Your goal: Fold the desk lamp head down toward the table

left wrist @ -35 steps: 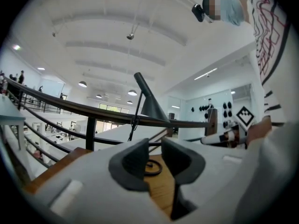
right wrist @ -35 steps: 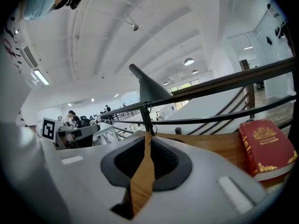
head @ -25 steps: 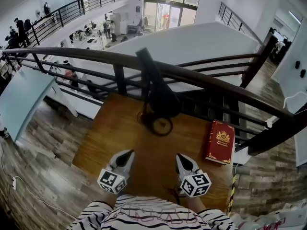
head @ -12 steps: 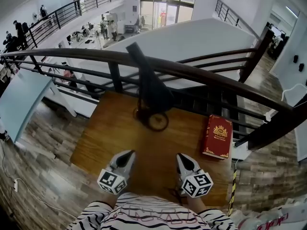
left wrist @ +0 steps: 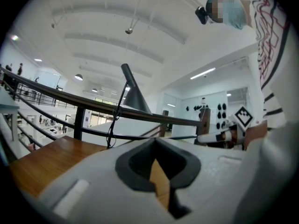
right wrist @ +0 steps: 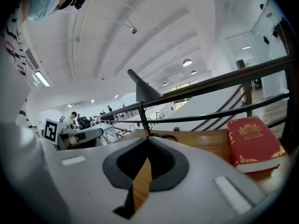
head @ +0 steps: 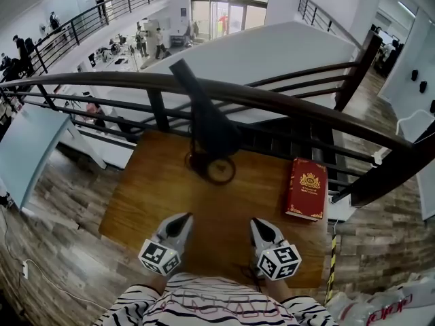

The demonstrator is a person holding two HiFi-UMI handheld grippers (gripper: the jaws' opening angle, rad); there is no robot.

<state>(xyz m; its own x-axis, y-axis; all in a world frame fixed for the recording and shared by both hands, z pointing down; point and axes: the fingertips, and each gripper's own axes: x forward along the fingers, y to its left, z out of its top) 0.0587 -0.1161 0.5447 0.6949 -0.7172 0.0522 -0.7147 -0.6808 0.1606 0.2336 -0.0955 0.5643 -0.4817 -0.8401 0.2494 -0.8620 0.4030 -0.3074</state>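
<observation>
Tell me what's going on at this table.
A person holds a hand-held gripper in each hand over the near side of the wooden table. The left hand-held gripper and the right hand-held gripper are both shut and empty. The desk lamp stands untouched at the far edge by the railing, its head raised. A red book lies right of it.

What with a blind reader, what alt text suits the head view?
A desk lamp stands at the far side of the wooden table, head raised. The left gripper and right gripper are shut and empty at the near edge. A red book lies at right.
</observation>
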